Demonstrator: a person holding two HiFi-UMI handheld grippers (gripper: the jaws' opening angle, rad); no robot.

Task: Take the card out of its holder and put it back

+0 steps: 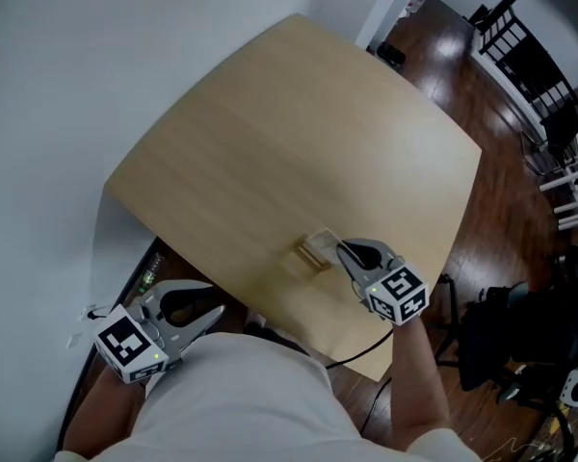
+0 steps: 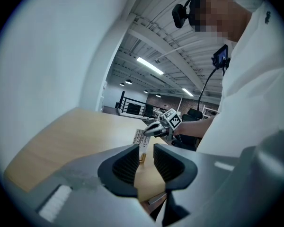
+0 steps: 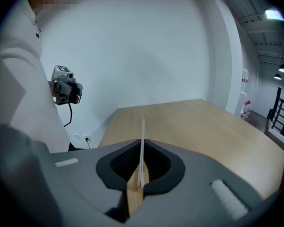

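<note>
A thin white card (image 3: 142,141) stands edge-on between the pads of my right gripper (image 3: 142,171), which is shut on it. Right below the card is the small wooden holder (image 3: 134,195). In the head view the holder (image 1: 311,257) sits near the table's front edge with the card (image 1: 323,243) at it and the right gripper (image 1: 343,251) against its right side. Whether the card's foot rests in the slot I cannot tell. My left gripper (image 1: 215,306) hangs off the table's front left, open with nothing between its fingers. From the left gripper (image 2: 144,157), the printed card (image 2: 140,136) shows far ahead.
The light wooden table (image 1: 299,142) stands against a white wall (image 1: 67,75). Dark floor, black chairs (image 1: 525,56) and equipment lie to the right. A cable (image 1: 361,354) hangs below the table's front edge. The person's white-shirted torso (image 1: 241,402) fills the bottom.
</note>
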